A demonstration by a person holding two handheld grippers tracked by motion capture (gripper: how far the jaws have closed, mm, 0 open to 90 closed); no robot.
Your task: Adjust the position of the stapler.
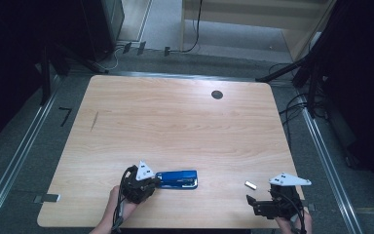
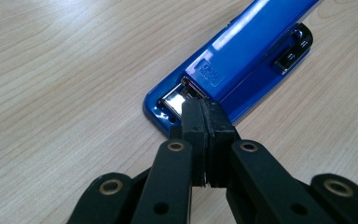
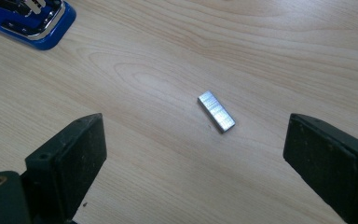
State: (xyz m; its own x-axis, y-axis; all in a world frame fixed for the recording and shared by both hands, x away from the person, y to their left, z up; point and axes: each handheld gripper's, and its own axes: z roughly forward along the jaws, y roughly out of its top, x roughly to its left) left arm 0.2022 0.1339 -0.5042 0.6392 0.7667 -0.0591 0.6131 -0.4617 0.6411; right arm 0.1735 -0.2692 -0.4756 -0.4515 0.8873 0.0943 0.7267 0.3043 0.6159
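Left gripper [image 2: 204, 122]: jaws fully closed, pad against pad, nothing between them; tips press on the rear end of the glossy blue plastic stapler with a chrome staple channel [image 2: 242, 60], at the bright metal tab just ahead of the fingertips.
Right gripper [image 3: 193, 149]: jaws spread wide, empty, hovering low over the pale wood-grain table [image 3: 177, 42].
Staple strip: small silver block of metal staples [image 3: 216, 111] lies flat on the table, ahead of the right fingers and between them, touching neither pad.
Stapler position: flat on the table, body running away from the left fingertips; well apart from the right gripper, at that view's upper left.
Step in hand (judged): working the stapler's rear catch to open it for reloading.
Next move (judged): right jaws descend around the strip and close gently across its narrow sides; left holds the stapler steady.
Writing: small embossed label on the blue top, too blurred to read.
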